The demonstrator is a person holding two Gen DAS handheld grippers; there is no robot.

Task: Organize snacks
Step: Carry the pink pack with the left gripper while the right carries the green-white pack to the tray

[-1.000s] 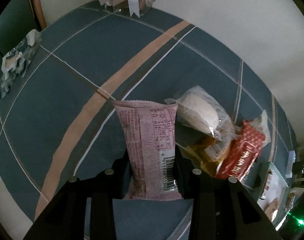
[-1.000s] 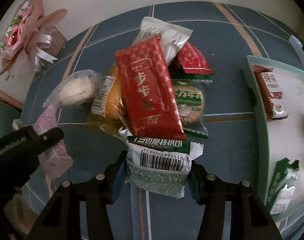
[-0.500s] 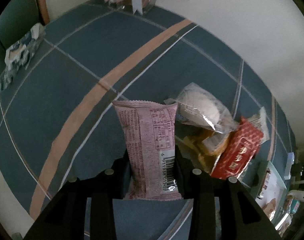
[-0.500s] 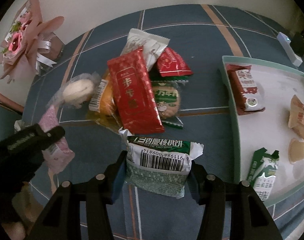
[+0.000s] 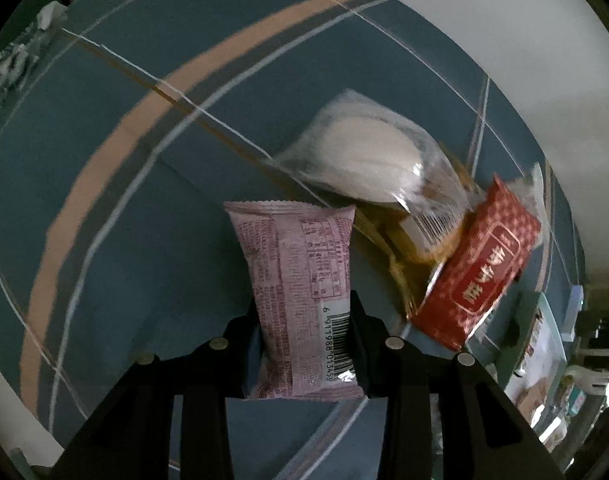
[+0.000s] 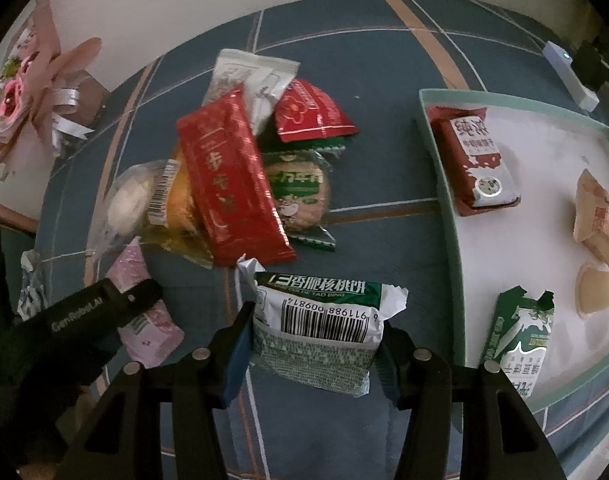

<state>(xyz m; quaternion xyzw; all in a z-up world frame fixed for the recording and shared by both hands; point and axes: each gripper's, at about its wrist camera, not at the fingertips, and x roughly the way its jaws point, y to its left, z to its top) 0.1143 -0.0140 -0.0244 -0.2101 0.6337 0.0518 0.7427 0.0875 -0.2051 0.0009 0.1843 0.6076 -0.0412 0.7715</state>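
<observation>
Now the left tool [image 5: 304, 320] pinches a pink packet [image 5: 298, 300], while the right tool [image 6: 314, 340] clamps a green packet [image 6: 318, 328], tray [image 6: 456, 280] just right.

Tray [image 6: 440, 184] now fuller in right view; snack pile [image 6: 232, 176] farther.
</observation>
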